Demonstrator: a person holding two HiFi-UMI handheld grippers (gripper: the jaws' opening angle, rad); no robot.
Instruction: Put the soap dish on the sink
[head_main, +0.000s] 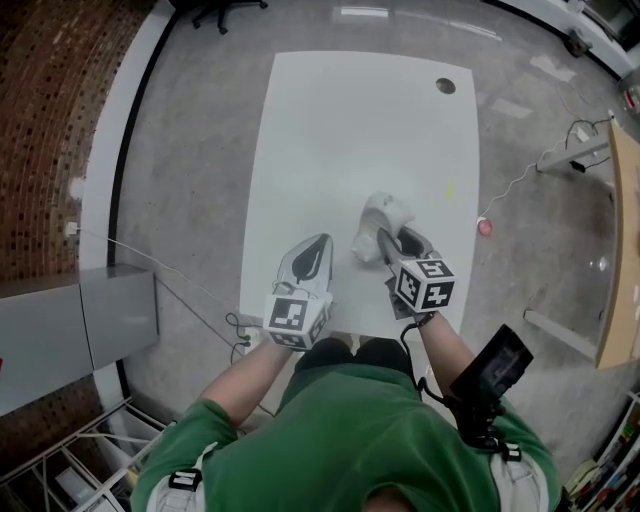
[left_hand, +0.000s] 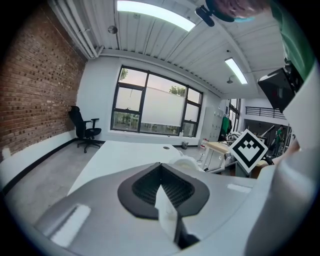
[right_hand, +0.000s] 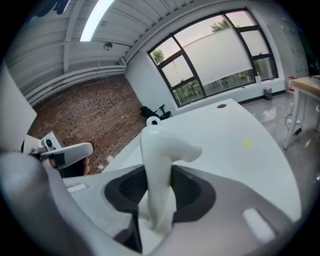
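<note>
The right tool pinches the soap dish by one thin edge. The white, smooth-looking dish stands up out of the jaws, held above the near end of the white surface. The left tool is just beside it with its jaws pressed together. Only a pale sliver shows at their seam, and it looks like nothing is held.

The main risk is the narrow grip: most of the dish sits above the pads, so a tilt or jolt could make it pivot or slide out and drop onto the surface. Lowering it further could knock its lower edge against the surface. No sink shows in any view, so the dish probably has to be carried some way, which gives it more chance to slip. The closed left tool could not steady it.

No brand, label or writing can be read. The only print is the black-and-white squares on the marker cube.
</note>
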